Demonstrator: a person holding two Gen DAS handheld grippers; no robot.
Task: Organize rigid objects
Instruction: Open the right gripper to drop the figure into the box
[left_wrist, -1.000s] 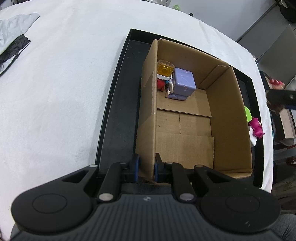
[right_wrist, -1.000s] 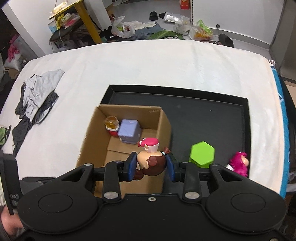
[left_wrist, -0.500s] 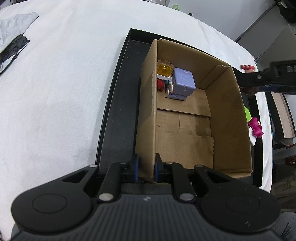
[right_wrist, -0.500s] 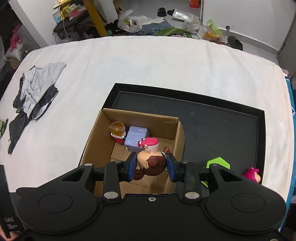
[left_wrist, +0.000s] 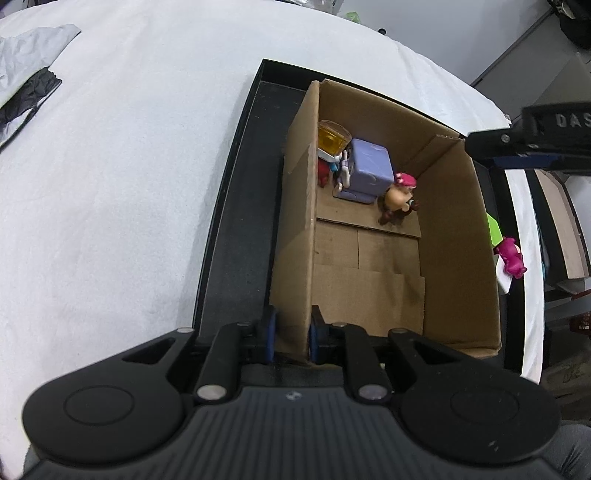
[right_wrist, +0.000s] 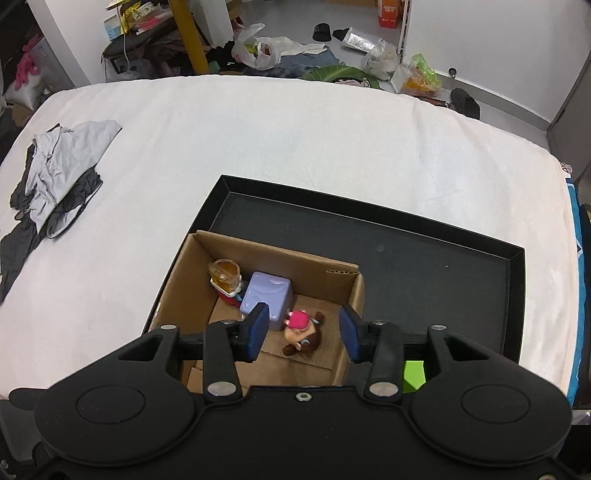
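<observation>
A cardboard box (left_wrist: 454, 229) stands in a black tray (left_wrist: 236, 221). My left gripper (left_wrist: 291, 336) is shut on the box's near left wall. Inside the box lie a purple cube toy (left_wrist: 369, 168), a figure with a yellow top (left_wrist: 332, 138) and a pink-hatted doll (left_wrist: 399, 197). My right gripper (right_wrist: 303, 330) is open and empty above the box, with the doll (right_wrist: 303, 334) lying on the box floor below it. A green hexagon block (right_wrist: 413, 373) and a pink plush figure (left_wrist: 511, 256) sit in the tray right of the box.
The tray (right_wrist: 424, 266) rests on a white covered surface (right_wrist: 295, 147). A heap of grey and black clothes (right_wrist: 55, 173) lies at the left. Bags and clutter lie on the floor beyond the far edge.
My right gripper moved left over the box, opened and let go of the doll, which now lies inside the box beside the purple cube. My left gripper has held still.
</observation>
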